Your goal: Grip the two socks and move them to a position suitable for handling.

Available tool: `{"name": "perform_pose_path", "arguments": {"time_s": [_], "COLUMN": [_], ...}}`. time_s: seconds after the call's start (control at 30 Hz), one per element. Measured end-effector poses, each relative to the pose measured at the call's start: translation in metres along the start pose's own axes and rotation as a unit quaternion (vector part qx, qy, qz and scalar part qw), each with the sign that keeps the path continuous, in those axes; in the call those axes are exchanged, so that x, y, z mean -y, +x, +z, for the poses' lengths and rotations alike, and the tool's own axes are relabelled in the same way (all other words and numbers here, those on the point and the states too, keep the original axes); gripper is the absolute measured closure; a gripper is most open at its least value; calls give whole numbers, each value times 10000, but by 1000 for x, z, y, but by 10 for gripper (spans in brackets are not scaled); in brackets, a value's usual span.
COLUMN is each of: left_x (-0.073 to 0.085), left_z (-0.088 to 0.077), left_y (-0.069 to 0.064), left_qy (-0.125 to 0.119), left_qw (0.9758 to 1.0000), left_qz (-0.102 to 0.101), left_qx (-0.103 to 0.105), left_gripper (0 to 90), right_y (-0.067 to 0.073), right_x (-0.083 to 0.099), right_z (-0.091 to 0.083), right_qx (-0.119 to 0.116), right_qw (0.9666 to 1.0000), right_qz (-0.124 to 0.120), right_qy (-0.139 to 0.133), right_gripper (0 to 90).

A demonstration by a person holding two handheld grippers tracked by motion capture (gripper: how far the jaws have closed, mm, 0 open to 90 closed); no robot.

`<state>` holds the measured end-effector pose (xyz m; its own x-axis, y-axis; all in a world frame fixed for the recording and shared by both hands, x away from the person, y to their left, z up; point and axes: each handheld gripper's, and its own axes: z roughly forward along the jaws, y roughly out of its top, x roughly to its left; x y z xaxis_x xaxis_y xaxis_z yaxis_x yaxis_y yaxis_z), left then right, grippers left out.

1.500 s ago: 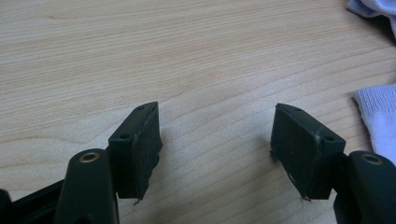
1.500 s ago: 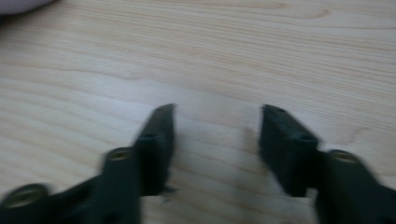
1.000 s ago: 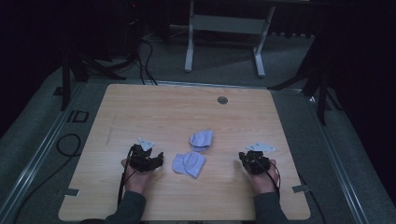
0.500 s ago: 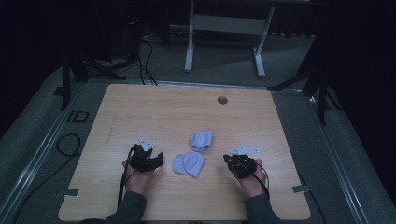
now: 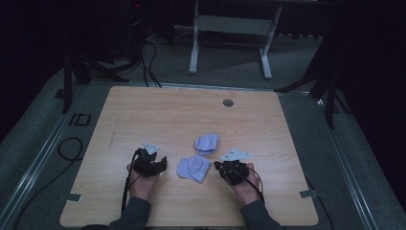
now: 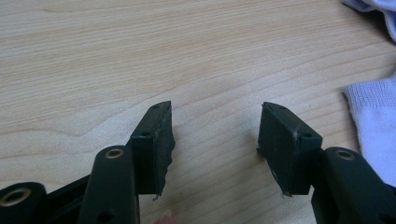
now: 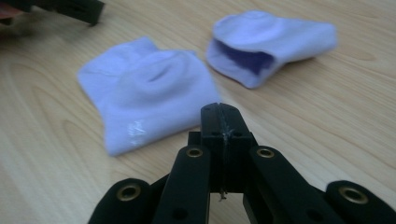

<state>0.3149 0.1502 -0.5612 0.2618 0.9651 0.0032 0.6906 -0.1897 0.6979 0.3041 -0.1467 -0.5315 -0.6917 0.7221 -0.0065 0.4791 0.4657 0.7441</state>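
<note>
Flanking the near sock [image 5: 194, 167] on the table [image 5: 158, 115], left gripper [image 6: 215, 135] jaws apart and just narrowing over bare wood, right gripper [image 7: 220, 112] jaws pressed together, empty, far sock [image 7: 271, 39] beyond.

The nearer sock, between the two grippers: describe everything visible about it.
The nearer sock is pale lilac knit, short, lying flat and folded on the wooden table, with a soft dimple in its upper layer and a faint white mark near one edge. It sits just in front of the second sock, seemingly apart from it. Nothing grips it; it rests only on the table.
</note>
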Motion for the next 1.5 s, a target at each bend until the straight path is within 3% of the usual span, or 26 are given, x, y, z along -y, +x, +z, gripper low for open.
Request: {"name": "perform_pose_path", "arguments": {"time_s": [0.13,0.43,0.67,0.73,0.8,0.83,0.87,1.0,1.2,1.5], "left_x": [0,-1,-1,-2,-3,-3,-3,-3,-1,0], "left_z": [0,-2,-5,-9,-14,-14,-15,-15,-9,-7], "left_y": [0,-4,-8,-12,-17,-17,-21,-33,-48,-50], "left_qy": [10,40,-66,-179,-259,-259,-256,-260,-145,-96], "left_qw": [10000,9996,9983,9973,9949,9949,9923,9880,9840,9839], "left_qz": [19,192,173,267,372,372,406,618,944,981], "left_qx": [15,214,562,661,900,900,1142,1392,1504,1494], "left_gripper": [469,606,674,702,733,745,759,806,857,870], "right_y": [11,36,44,45,44,44,43,42,41,36], "right_x": [-2,-3,1,3,3,3,4,4,3,4], "right_z": [5,17,26,30,30,30,30,30,29,27], "right_qx": [-123,-422,-565,-549,-579,-599,-614,-663,-714,-756], "right_qw": [9998,9983,9966,9962,9958,9957,9956,9951,9943,9933], "right_qz": [-117,-359,-471,-484,-512,-508,-502,-513,-561,-616], "right_qy": [36,151,367,465,492,499,497,532,562,614], "right_gripper": [898,897,894,896,896,897,897,897,897,897]}}
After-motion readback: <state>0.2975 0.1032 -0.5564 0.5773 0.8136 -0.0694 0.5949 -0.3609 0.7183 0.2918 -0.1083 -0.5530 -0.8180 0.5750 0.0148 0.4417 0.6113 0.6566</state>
